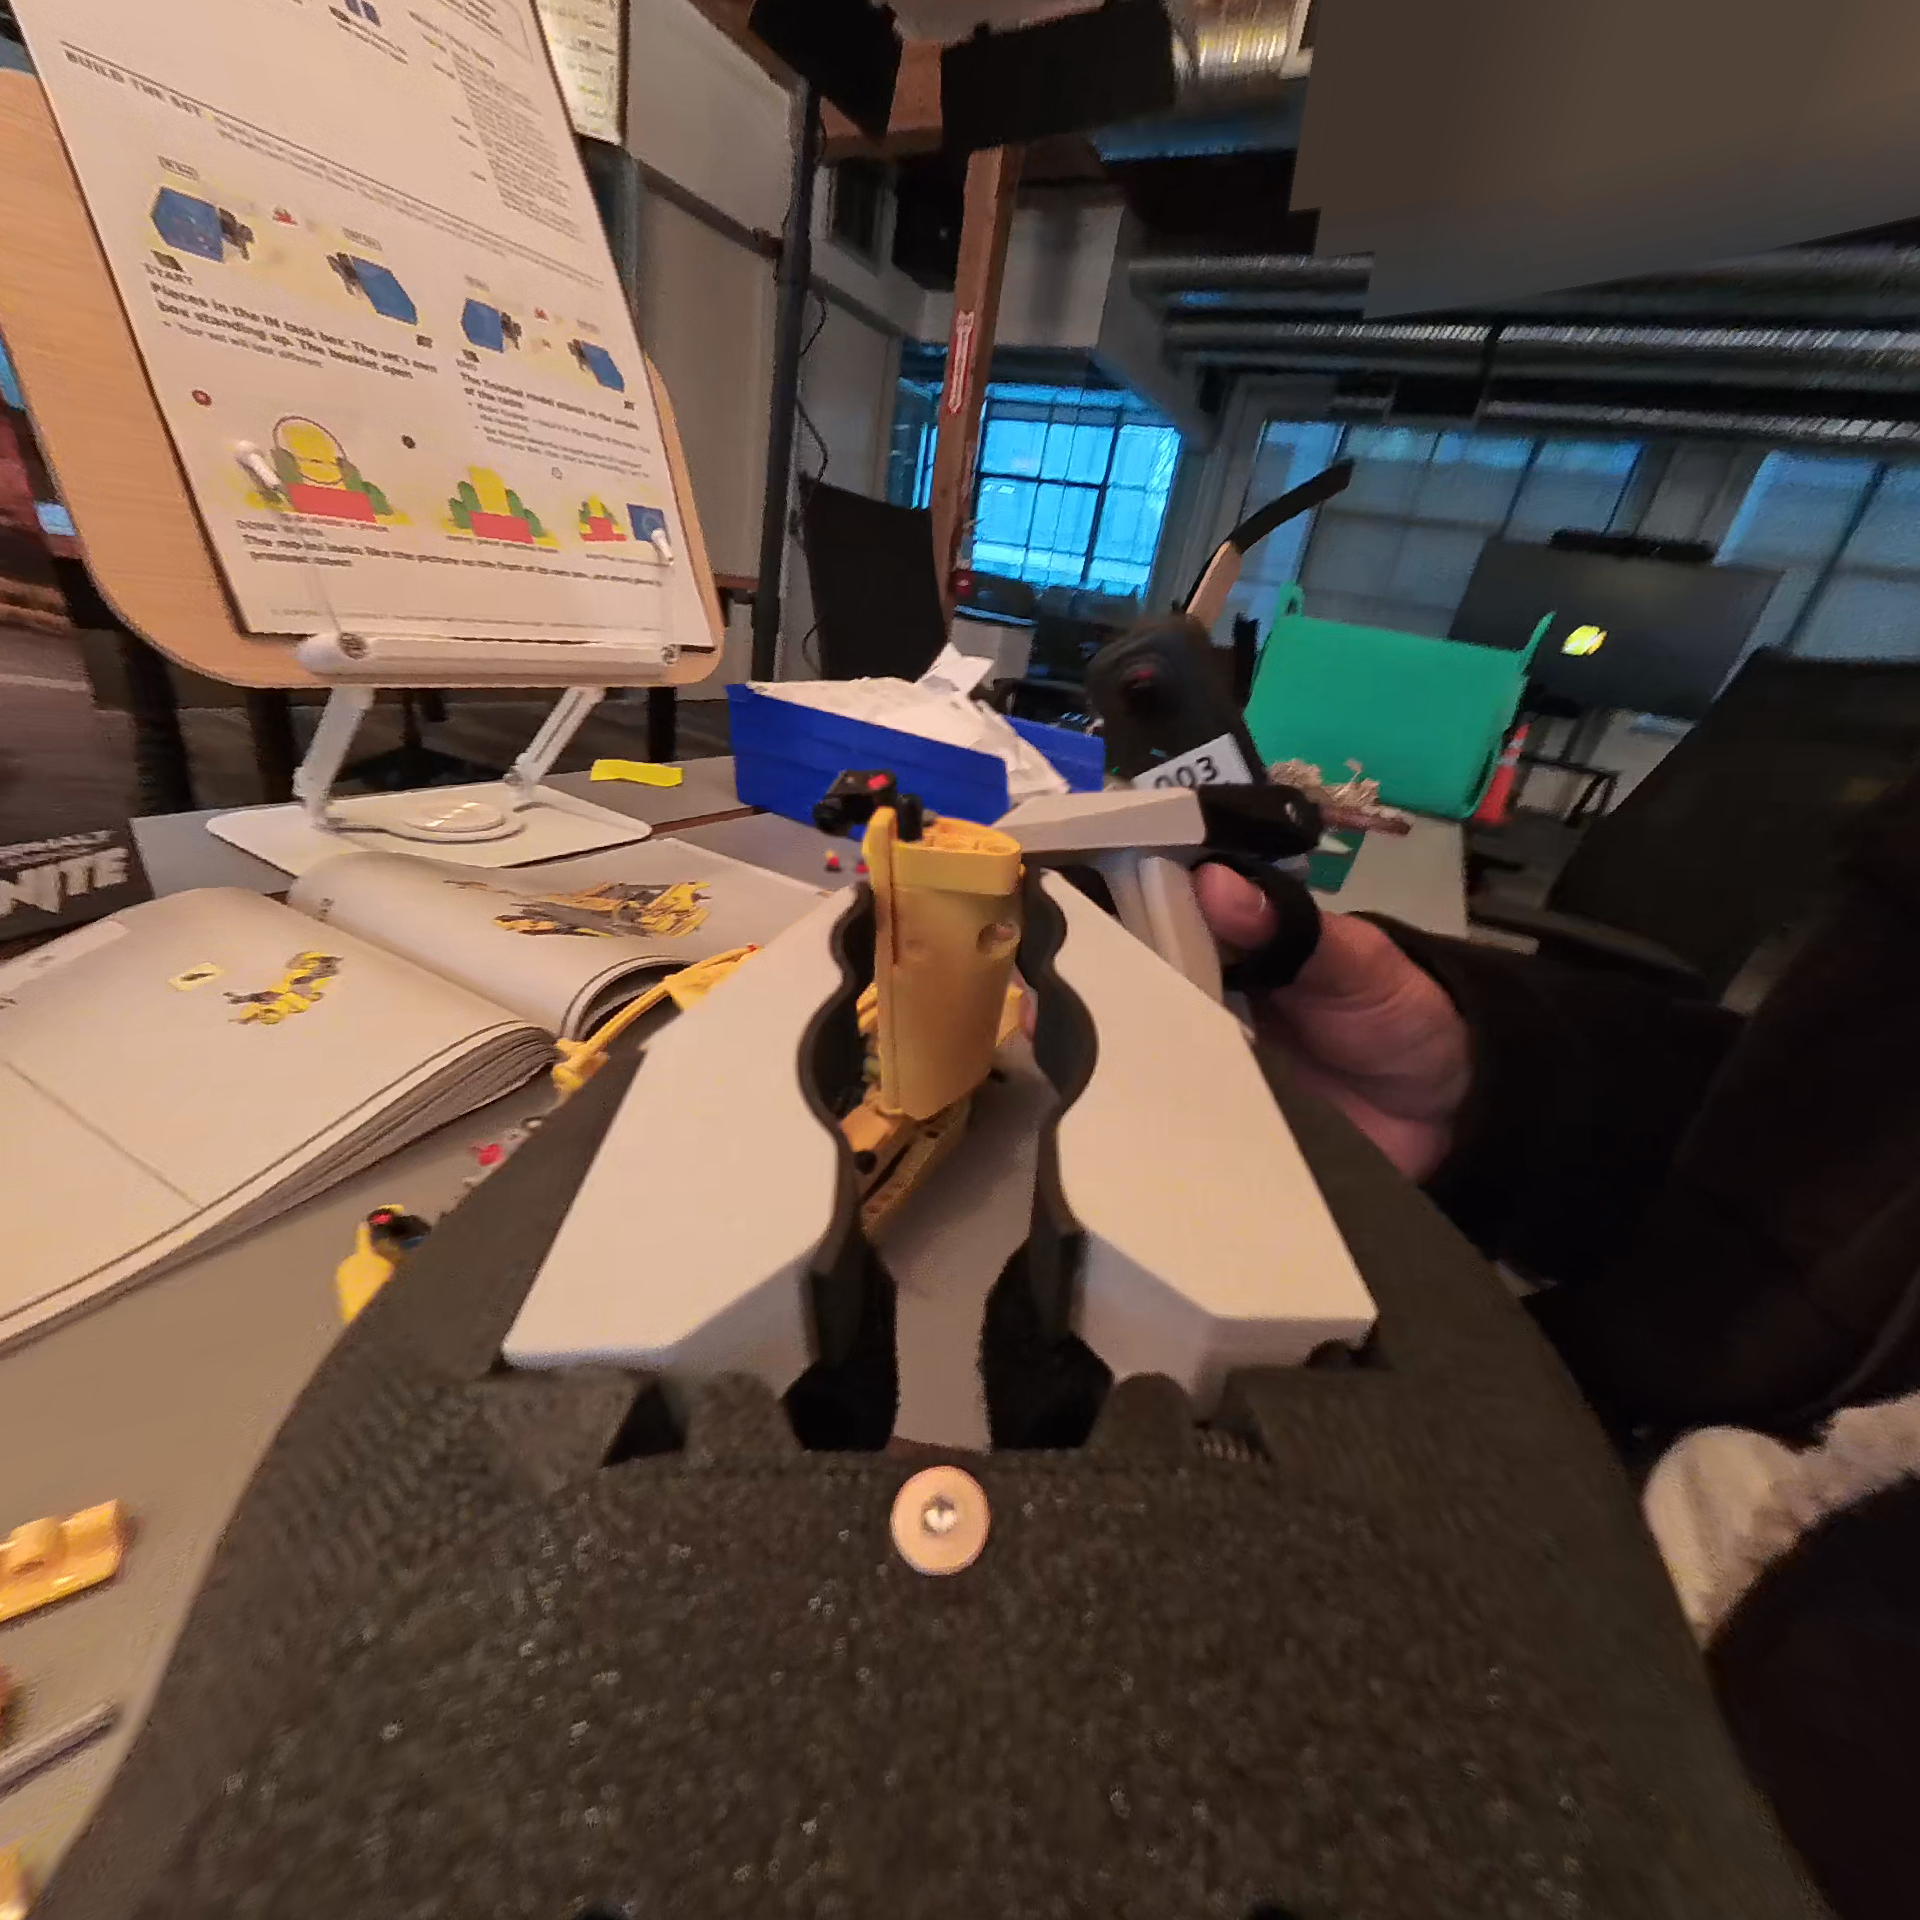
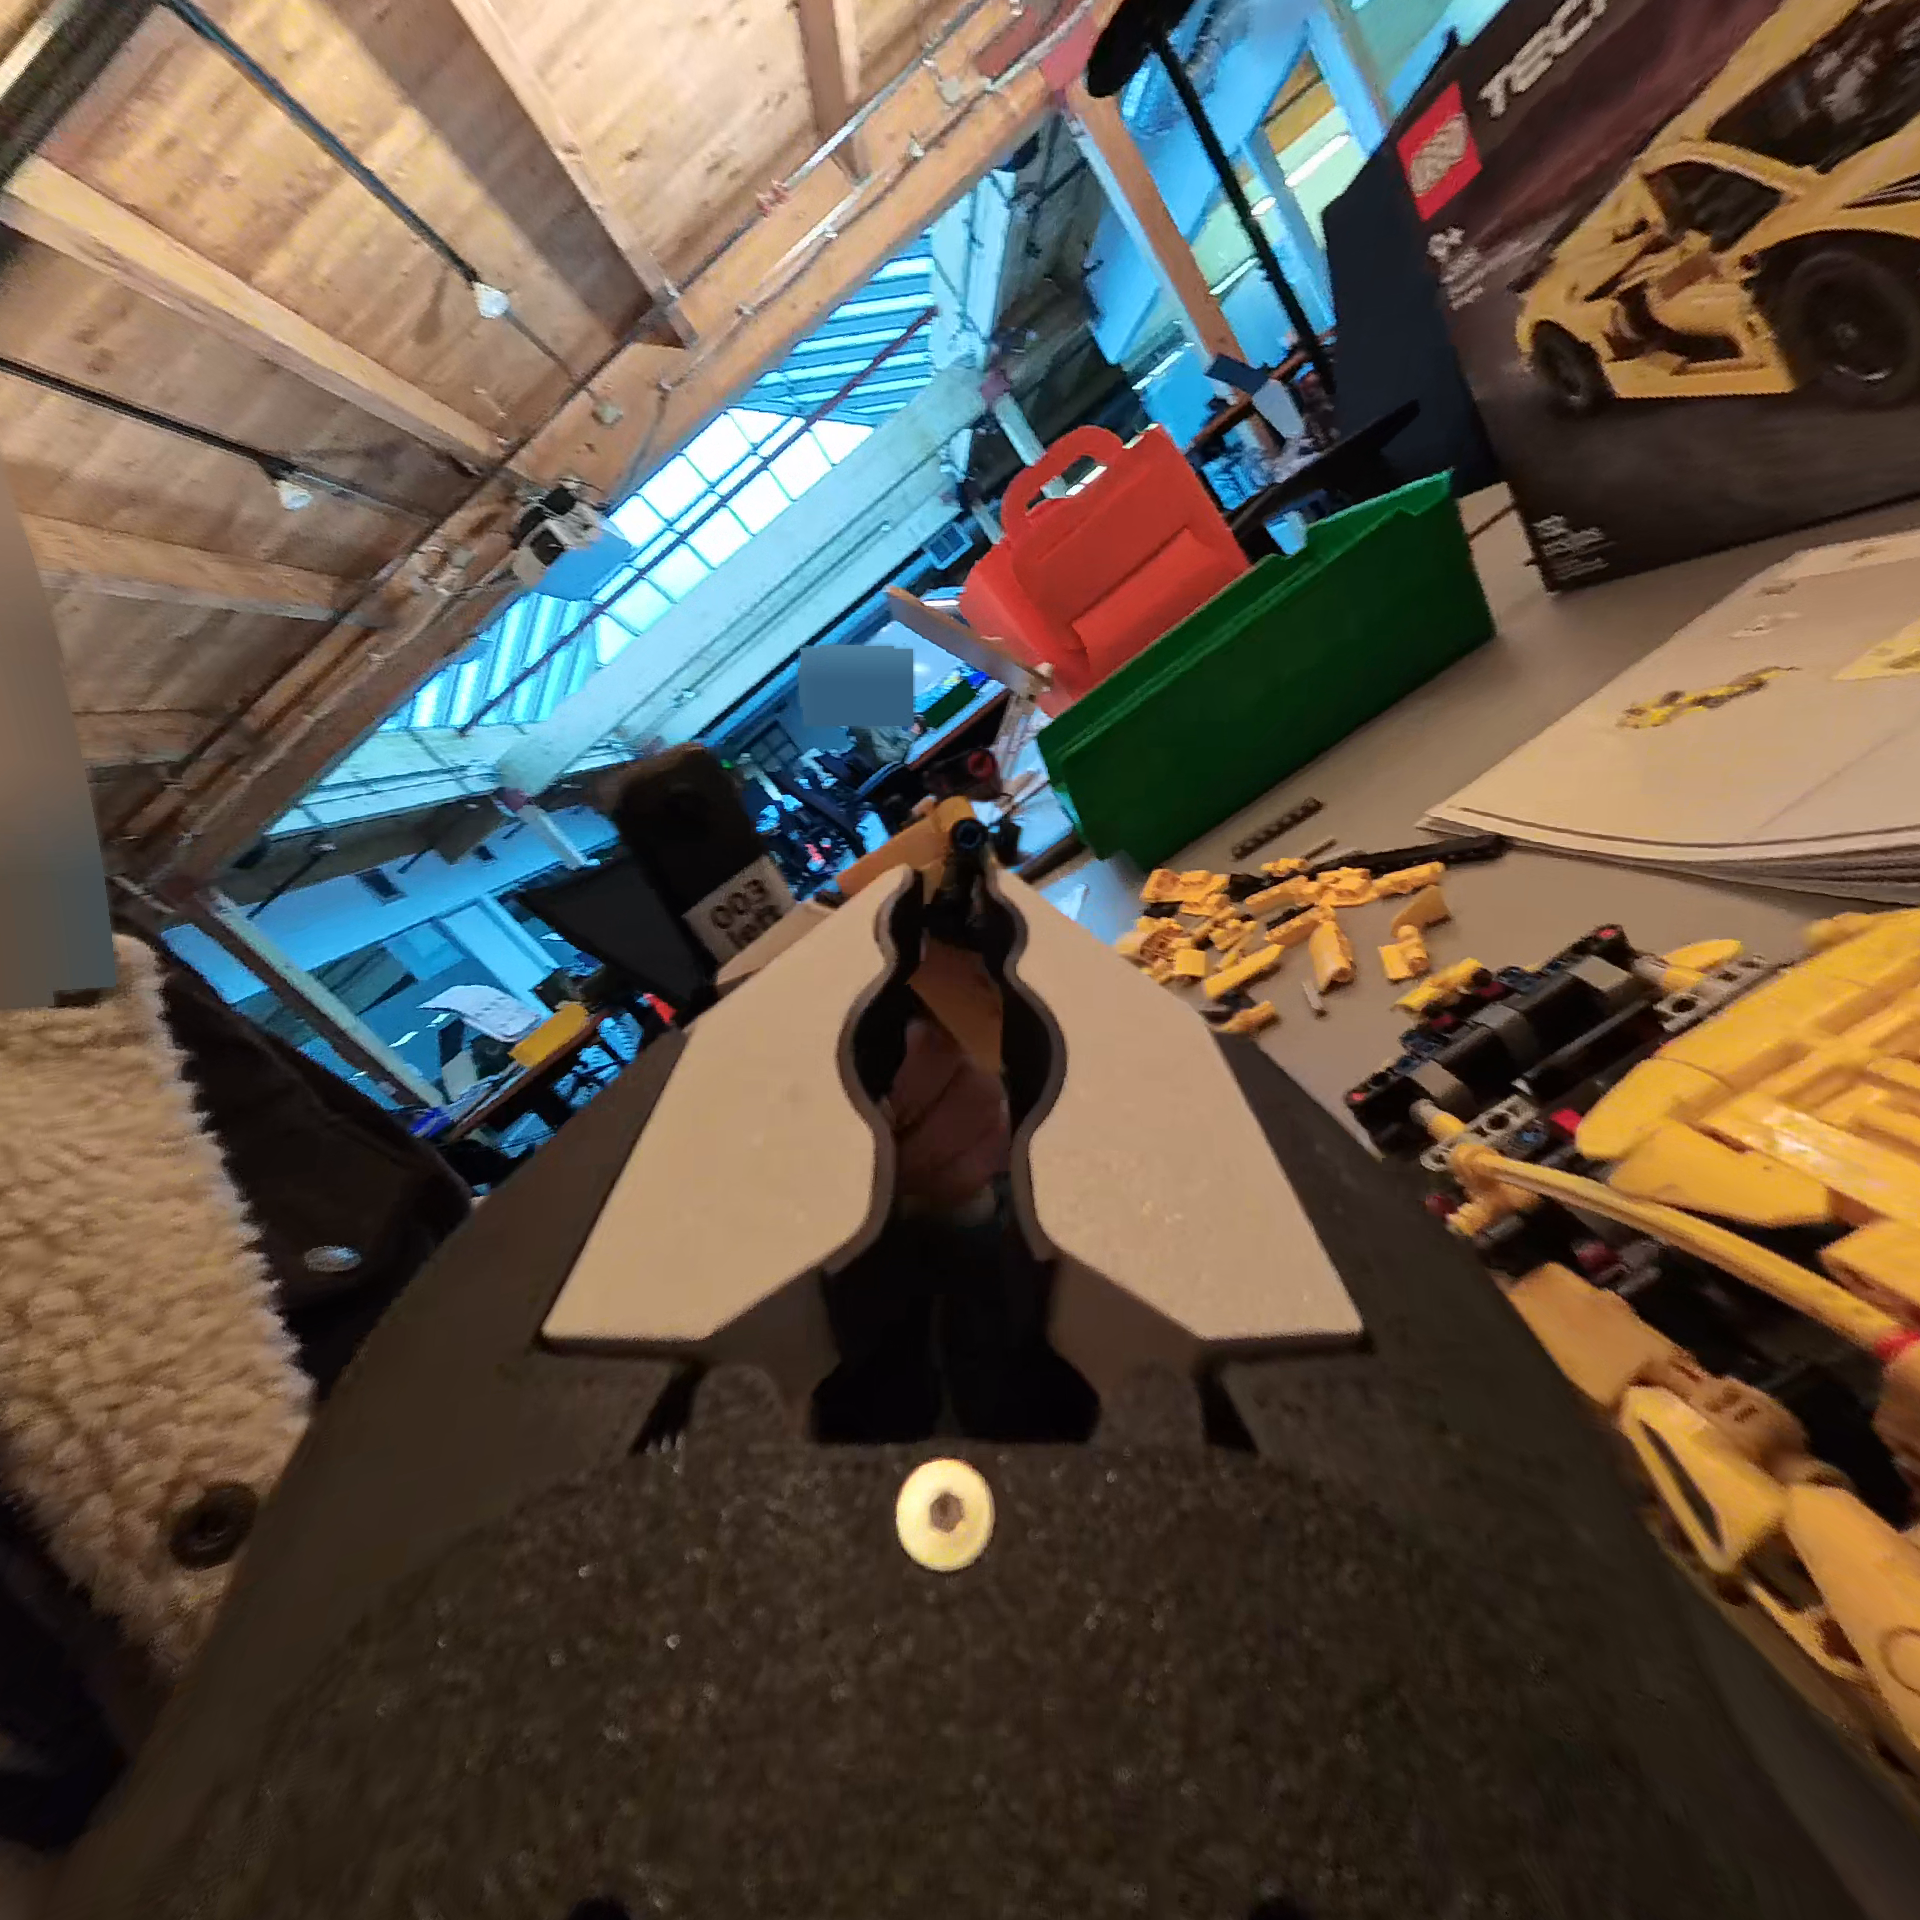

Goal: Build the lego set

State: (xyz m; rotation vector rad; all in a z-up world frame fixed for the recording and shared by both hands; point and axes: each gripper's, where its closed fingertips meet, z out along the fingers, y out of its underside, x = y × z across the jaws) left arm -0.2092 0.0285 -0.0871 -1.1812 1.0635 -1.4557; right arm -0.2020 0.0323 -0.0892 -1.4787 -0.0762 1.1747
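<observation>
My left gripper (image 1: 940,935) is shut on a yellow Lego sub-assembly (image 1: 945,997) and holds it upright above the table. My right gripper (image 2: 951,883) reaches in from the right in the left wrist view (image 1: 1039,826). Its tips are closed on a small black connector (image 2: 956,894) at the top of that sub-assembly, which peeks out yellow beyond the tips (image 2: 914,831). A black part with a red end (image 1: 857,798) sticks out at the top. The partly built yellow car (image 2: 1714,1143) lies at the right. A pile of loose yellow pieces (image 2: 1278,925) lies behind it.
An open instruction booklet (image 1: 312,1018) lies at left, below a sheet on a stand (image 1: 343,312). A blue bin (image 1: 862,748) is behind. A green bin (image 2: 1268,665), a red carrier (image 2: 1101,551) and the set's box (image 2: 1662,260) stand farther back. Stray yellow pieces (image 1: 62,1558) lie nearby. Only a small space, under 4 cm, lies between the two pairs of fingers.
</observation>
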